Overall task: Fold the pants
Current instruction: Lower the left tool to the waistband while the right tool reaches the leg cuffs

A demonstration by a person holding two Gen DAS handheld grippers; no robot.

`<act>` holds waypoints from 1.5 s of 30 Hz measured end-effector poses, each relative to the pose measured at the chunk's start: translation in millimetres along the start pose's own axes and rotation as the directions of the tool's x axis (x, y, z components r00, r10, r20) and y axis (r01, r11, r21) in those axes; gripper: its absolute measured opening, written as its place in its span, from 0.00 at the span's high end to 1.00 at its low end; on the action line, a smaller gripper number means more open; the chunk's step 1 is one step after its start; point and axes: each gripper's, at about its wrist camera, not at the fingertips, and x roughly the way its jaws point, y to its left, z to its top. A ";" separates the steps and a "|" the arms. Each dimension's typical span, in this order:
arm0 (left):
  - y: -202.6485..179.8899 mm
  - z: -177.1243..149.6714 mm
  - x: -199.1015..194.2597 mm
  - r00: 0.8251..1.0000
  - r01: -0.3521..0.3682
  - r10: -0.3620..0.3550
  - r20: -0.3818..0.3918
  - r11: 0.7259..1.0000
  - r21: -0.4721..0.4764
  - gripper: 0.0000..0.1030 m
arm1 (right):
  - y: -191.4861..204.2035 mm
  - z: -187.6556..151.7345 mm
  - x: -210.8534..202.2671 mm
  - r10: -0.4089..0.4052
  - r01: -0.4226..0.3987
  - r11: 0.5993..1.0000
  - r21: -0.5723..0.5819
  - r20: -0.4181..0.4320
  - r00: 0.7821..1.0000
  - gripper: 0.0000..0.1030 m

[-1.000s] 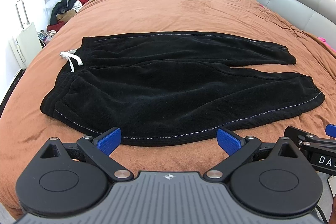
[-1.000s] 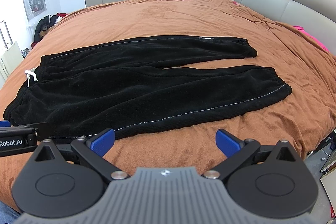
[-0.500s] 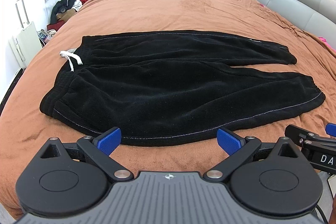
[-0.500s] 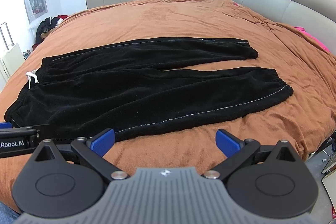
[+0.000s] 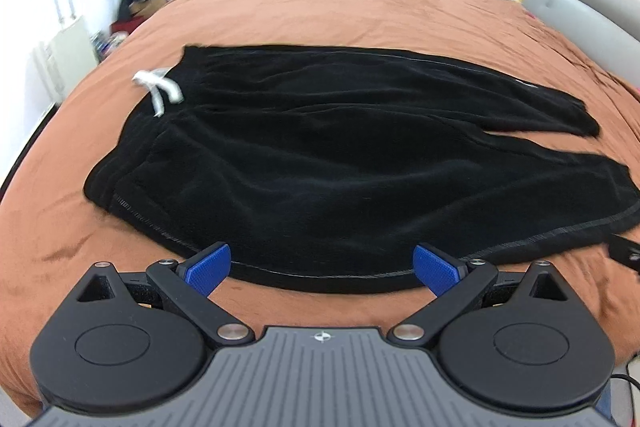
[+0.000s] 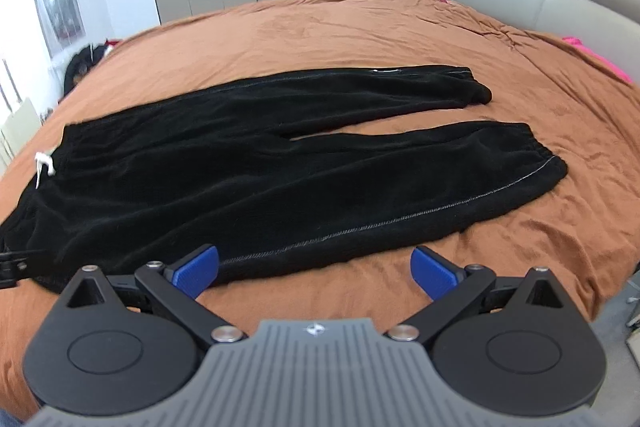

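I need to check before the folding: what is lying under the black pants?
The black pants lie flat on the brown bedspread, which shows all around them. Whatever is directly beneath the fabric is covered.

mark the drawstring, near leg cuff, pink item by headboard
drawstring (image 5: 158,89), left wrist view, on the white knot.
near leg cuff (image 6: 548,163), right wrist view, on the gathered hem.
pink item (image 6: 596,61), right wrist view, on its visible edge.

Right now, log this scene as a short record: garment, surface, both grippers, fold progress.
garment: black sweatpants, spread flat, legs apart, white drawstring at the waistband
surface: brown bedspread
left gripper: open, empty, at the near hem by the waist end
right gripper: open, empty, at the near leg's edge
fold progress: none yet
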 end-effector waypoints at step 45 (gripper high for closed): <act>224.3 -0.9 108.1 0.929 0.369 -0.197 0.312 0.505 -0.780 0.00 | -304.9 37.1 176.3 0.105 -0.377 0.540 0.752 0.384 0.918 0.18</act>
